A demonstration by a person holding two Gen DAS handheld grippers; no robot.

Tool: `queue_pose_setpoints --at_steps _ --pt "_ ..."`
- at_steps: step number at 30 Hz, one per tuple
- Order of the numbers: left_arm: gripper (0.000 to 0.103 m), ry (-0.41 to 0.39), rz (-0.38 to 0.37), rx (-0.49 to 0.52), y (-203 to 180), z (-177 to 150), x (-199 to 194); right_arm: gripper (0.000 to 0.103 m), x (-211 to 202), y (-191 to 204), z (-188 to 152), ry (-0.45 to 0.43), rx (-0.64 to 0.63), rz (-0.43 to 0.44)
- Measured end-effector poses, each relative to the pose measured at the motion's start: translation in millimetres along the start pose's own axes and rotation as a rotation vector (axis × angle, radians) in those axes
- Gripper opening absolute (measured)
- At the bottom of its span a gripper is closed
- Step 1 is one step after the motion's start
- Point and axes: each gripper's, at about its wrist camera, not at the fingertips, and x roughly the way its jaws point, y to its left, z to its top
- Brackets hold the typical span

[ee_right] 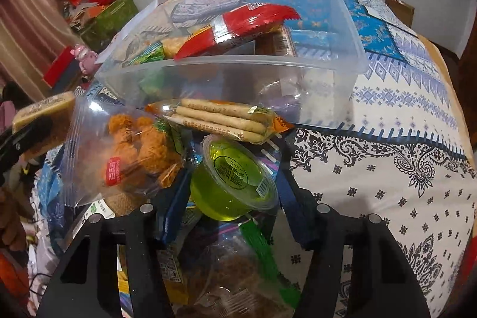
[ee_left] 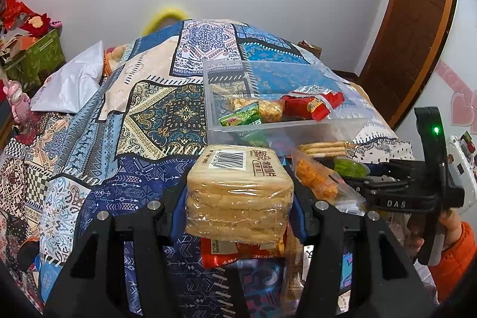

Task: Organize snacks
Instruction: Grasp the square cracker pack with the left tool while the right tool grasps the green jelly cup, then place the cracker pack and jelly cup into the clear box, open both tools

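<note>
Left gripper [ee_left: 240, 198]: fingers set narrow, clamped on the flanks of a wrapped toast pack [ee_left: 238, 189], which is held clear of the quilt [ee_left: 119, 115]. Pack is a stack of pale slices in clear film, barcode label on top, film wrinkled at the sides. Right gripper [ee_right: 235, 187]: blue pads either side of a green jelly cup [ee_right: 232, 184]; the left pad lies against the cup wall, contact on the right side cannot be read, so a grip is not confirmed. Cup is clear plastic, sealed lid with printed label, tilted toward the camera. It sits in the loose snack pile at the near edge of the bed, just below a pack of stick biscuits [ee_right: 220, 118] and beside a clear bag of orange floss rolls [ee_right: 131, 151]. Clear bin [ee_right: 238, 67] stands beyond the pile on the quilt; a red packet [ee_right: 247, 20] and a green packet [ee_right: 149, 55] lie in it.
</note>
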Motion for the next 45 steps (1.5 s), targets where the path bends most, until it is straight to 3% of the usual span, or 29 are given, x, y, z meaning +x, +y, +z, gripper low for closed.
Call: queue_pose_setpoints --at_steps 9,20,27,45 --pt "0.055 -0.052 -0.002 0.004 -5.5 17.5 -11.9 0.055 -34.3 1.3 -5.9 -0.073 -0.023 -0.063" --pt "0.055 -0.128 -0.012 0.008 -14.4 55.7 -12.0 0.055 -78.4 2.1 27.9 -0.239 -0.021 -0.09" --pt "0.055 -0.119 -0.024 0.014 -19.5 74.1 13.7 0.055 -65.1 -9.4 48.2 -0.256 -0.001 -0.11" --pt "0.055 -0.004 -0.062 0.044 -48.4 84.8 107.8 0.055 -15.5 -25.3 70.5 -0.212 0.015 -0.099"
